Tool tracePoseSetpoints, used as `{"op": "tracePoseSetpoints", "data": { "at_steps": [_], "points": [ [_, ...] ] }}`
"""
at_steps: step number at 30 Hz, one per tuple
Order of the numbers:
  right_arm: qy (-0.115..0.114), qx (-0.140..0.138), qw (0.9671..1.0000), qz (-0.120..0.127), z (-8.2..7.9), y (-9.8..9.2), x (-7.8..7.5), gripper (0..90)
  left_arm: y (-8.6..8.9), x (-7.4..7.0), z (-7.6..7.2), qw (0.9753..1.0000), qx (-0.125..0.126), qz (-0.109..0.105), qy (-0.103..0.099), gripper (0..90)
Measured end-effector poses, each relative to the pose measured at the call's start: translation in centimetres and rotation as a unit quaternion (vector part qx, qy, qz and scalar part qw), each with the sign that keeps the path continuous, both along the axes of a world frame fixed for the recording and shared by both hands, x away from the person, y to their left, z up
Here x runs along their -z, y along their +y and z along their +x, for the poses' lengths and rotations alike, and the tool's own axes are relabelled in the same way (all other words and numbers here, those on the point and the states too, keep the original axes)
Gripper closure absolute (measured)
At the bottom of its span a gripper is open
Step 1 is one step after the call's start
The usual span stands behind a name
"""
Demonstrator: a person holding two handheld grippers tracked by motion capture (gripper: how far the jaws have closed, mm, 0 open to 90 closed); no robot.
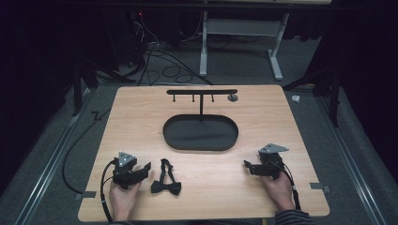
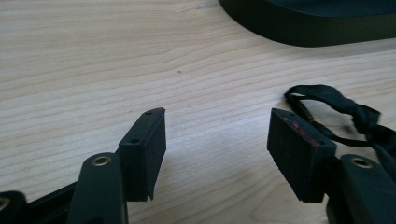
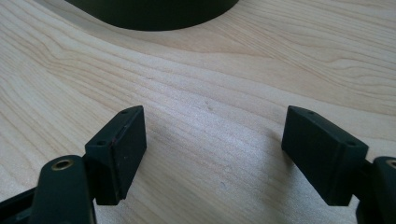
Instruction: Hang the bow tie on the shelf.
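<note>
Both claws agape – L claw [image 1: 146, 168] | bow tie [image 2: 348, 114] half-hidden behind jaw

Place: a lab or recording studio, not a home.
Table: a plain wooden table [image 1: 141, 117] is standing alone on grey carpet [image 1: 42, 159], with tape marks [image 1: 89, 194] sticking at its near corners.
Surroundings: black curtains [image 1: 42, 42] are closing off both sides, leaving the room dark around the lit tabletop.
Cabling: loose cables [image 1: 164, 65] are lying across the floor behind the table, running toward equipment [image 1: 138, 21] that seems to be showing a small red light, though it is too dim to be sure.
Furniture: a white desk frame [image 1: 244, 28] is standing at the back.
Floor rails: metal rails [image 1: 51, 164] are running along both sides.
</note>
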State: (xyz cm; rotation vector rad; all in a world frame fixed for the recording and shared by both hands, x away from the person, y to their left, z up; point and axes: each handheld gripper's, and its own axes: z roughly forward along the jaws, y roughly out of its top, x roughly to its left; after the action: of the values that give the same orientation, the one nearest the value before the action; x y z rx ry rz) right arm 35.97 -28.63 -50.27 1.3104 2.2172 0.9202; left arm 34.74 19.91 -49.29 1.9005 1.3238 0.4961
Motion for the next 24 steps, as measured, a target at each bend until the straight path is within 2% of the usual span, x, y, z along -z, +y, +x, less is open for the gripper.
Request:
{"op": "tracePoseSetpoints", "data": {
  "at_steps": [4,12,19,20,22,24],
  "points": [
    [0.000,0.000,1.0000,0.000,0.0,0.0,0.0,23.1,-0.5,-0.5,-0.3,0.9999,0.011,-0.007,0.001,38.5],
    [0.000,0.000,1.0000,0.000,0.0,0.0,0.0,23.1,-2.9,-1.7,-1.0,0.9983,0.054,-0.016,0.014,39.7],
    [0.000,-0.003,1.0000,0.000,0.0,0.0,0.0,23.1,-4.3,-1.3,-0.6,0.9981,0.055,0.000,0.029,41.9],
    [0.000,-0.003,1.0000,0.000,0.0,0.0,0.0,23.1,-4.4,-1.2,-0.5,0.9981,0.055,0.004,0.027,41.9],
    [0.000,-0.003,1.0000,0.000,0.0,0.0,0.0,23.1,-4.6,-1.0,-0.4,0.9979,0.054,0.006,0.035,43.3],
    [0.000,-0.003,1.0000,0.000,0.0,0.0,0.0,23.1,-4.9,-0.8,-0.2,0.9977,0.054,0.016,0.038,44.6]
  ]
}}
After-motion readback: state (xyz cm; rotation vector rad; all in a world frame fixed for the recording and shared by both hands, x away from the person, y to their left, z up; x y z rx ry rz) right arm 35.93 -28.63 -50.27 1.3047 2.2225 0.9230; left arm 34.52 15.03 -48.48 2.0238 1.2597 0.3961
